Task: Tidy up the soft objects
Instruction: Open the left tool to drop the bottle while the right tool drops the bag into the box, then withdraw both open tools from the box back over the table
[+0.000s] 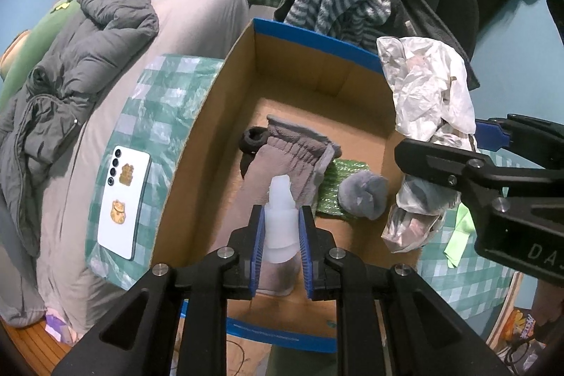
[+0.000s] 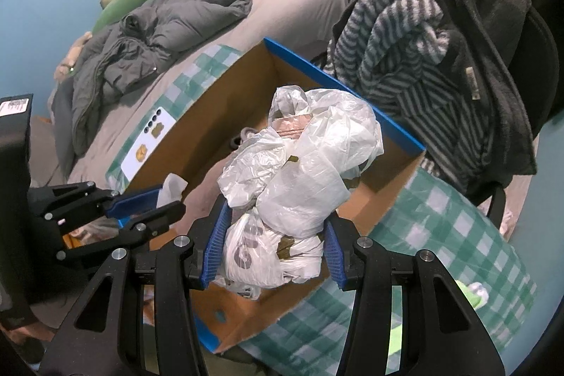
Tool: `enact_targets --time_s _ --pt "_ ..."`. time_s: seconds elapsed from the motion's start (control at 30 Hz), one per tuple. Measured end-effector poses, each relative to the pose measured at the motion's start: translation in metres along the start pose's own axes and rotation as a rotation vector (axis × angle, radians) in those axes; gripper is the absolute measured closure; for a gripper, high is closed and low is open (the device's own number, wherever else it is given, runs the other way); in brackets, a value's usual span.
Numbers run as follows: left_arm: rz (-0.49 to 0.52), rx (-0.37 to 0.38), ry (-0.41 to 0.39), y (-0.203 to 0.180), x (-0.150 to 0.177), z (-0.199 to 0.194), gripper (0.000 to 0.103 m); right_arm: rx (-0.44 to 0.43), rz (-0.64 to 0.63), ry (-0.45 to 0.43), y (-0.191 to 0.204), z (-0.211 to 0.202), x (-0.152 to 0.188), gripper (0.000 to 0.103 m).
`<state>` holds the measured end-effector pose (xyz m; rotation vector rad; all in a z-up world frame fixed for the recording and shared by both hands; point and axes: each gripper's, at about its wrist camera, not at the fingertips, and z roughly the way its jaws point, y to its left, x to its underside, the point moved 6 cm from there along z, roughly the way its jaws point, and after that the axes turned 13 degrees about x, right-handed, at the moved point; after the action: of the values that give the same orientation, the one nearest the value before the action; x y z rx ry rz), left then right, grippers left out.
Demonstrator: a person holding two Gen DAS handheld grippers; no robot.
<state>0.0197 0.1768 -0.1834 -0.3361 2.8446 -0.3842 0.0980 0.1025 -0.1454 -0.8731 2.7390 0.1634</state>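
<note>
Left fingers: we see the left gripper [image 1: 281, 236] closed narrowly on a small translucent white bottle [image 1: 279, 217], both blue pads pressing its body, nozzle pointing away from us.
Right fingers: the right gripper [image 2: 274, 252] stands part-way open, clamped on a bundle of white plastic bags [image 2: 299, 178] that bulges well above the pads.
Where the things are: both loads hang over the open cardboard box [image 1: 211, 115]; on its floor lie a grey fleece garment [image 1: 285, 157], a grey plush ball [image 1: 363, 196] and a green textured piece [image 1: 338, 185].
Handling, bags: we judge them very light, crinkly and slippery; a hold low on the knotted mass, as now, looks safer than pinching loose film.
Handling, bottle: stiffer than the rest, probably light; its smooth wall could slide, so we would grip mid-body.
Surface: the box sits on a green checked cloth [image 2: 440, 235], seemingly on the bed; a white phone [image 1: 123, 203] lies beside the box.
Room: a grey jacket [image 1: 70, 73] is crumpled on the bed; striped and dark fleece clothes [image 2: 423, 34] are heaped behind the box.
</note>
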Motion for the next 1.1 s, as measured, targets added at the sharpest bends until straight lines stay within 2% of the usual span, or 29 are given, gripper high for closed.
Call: enact_targets --time_s 0.07,0.27,0.33,0.4,0.47,0.5,0.87,1.1 --pt "-0.003 -0.002 0.005 0.003 0.001 0.002 0.085 0.002 0.0 0.002 0.001 0.003 -0.001 0.053" --pt "-0.015 -0.001 -0.003 0.005 0.001 0.001 0.07 0.015 0.012 0.006 0.0 0.008 -0.002 0.051" --pt "-0.015 -0.002 -0.009 0.005 0.001 0.0 0.062 0.015 0.017 0.004 -0.001 0.007 -0.003 0.05" --pt "-0.017 -0.007 -0.012 0.004 0.001 -0.002 0.059 0.017 0.016 0.001 -0.002 0.006 -0.003 0.046" --pt "-0.017 -0.007 -0.015 0.003 0.001 -0.003 0.058 0.025 0.017 -0.006 -0.003 0.004 -0.003 0.036" --pt "-0.017 -0.006 -0.015 0.003 0.001 -0.004 0.058 0.029 0.02 -0.012 -0.004 0.002 -0.003 0.035" --pt "-0.027 -0.006 -0.04 -0.009 0.005 -0.019 0.051 0.035 0.061 -0.041 -0.019 -0.015 -0.003 0.033" --pt "-0.014 0.003 -0.047 -0.029 0.008 -0.025 0.049 0.052 0.09 -0.039 -0.038 -0.024 0.012 0.033"
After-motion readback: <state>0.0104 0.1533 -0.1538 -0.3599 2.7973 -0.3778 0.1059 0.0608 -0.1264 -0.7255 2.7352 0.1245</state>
